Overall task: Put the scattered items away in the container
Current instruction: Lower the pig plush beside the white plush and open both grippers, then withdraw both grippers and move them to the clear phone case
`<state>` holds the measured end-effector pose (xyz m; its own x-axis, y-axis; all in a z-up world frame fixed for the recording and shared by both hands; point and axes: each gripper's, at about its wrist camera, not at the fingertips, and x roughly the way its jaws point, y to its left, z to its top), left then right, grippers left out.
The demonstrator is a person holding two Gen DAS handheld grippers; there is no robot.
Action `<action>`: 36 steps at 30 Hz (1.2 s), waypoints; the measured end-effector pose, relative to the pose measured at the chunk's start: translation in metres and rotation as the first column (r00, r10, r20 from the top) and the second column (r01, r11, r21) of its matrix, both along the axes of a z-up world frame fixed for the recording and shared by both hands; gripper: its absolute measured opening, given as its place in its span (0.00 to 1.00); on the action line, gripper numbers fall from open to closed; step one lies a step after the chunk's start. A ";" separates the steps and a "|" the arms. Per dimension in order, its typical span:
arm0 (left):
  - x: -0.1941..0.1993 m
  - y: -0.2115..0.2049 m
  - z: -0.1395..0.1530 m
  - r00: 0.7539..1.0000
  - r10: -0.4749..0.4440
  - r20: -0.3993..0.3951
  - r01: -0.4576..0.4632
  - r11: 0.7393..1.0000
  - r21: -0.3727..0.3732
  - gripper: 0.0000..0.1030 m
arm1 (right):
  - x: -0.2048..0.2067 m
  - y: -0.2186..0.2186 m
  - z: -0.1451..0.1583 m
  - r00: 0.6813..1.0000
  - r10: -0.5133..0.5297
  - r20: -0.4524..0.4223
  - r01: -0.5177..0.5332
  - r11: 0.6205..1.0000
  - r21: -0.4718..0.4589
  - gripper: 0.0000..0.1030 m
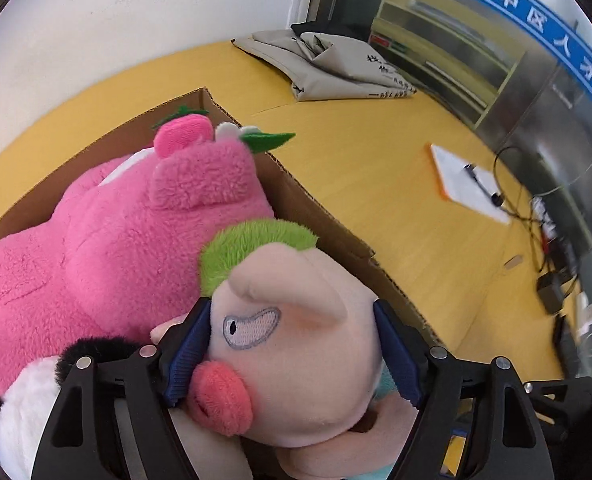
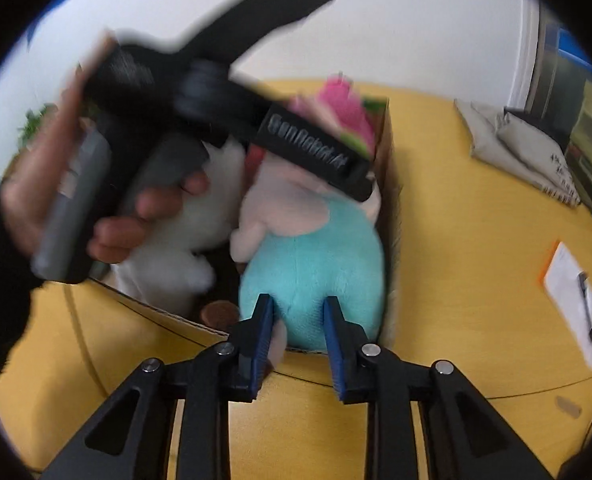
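A brown cardboard box (image 1: 307, 200) stands on the yellow table and holds a pink plush bear (image 1: 116, 232) and a black-and-white plush (image 1: 28, 400). My left gripper (image 1: 292, 356) is shut on the head of a pig plush (image 1: 296, 340) with green hair and a teal body, over the box's near corner. In the right wrist view my right gripper (image 2: 297, 340) is shut on the teal rear of the same pig plush (image 2: 315, 268), at the box (image 2: 391, 240) edge. The left gripper body and hand (image 2: 136, 152) show blurred above it.
Folded grey cloth bags (image 1: 327, 64) lie at the table's far end. A white notepad with a pen (image 1: 467, 184) and cables (image 1: 535, 220) lie on the right, near metal shelving. A brown round object (image 2: 220, 316) lies in the box bottom.
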<state>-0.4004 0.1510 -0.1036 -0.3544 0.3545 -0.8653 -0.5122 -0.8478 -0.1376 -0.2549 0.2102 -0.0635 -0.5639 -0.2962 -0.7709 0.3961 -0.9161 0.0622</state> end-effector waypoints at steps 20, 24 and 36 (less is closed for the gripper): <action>0.200 -0.163 0.147 0.875 0.310 -0.371 -0.266 0.949 0.167 1.00 | 0.092 0.018 0.062 0.985 -0.109 -0.130 0.088 0.984 -0.154 0.78; 0.275 -0.206 0.158 0.825 0.392 -0.409 -0.384 0.917 0.105 1.00 | 0.111 0.019 0.079 0.973 -0.153 -0.171 0.121 0.975 -0.185 0.78; 0.397 -0.219 0.091 0.832 0.461 -0.310 -0.436 0.887 0.149 1.00 | 0.199 0.002 0.105 0.945 -0.214 -0.248 0.188 0.974 -0.124 0.78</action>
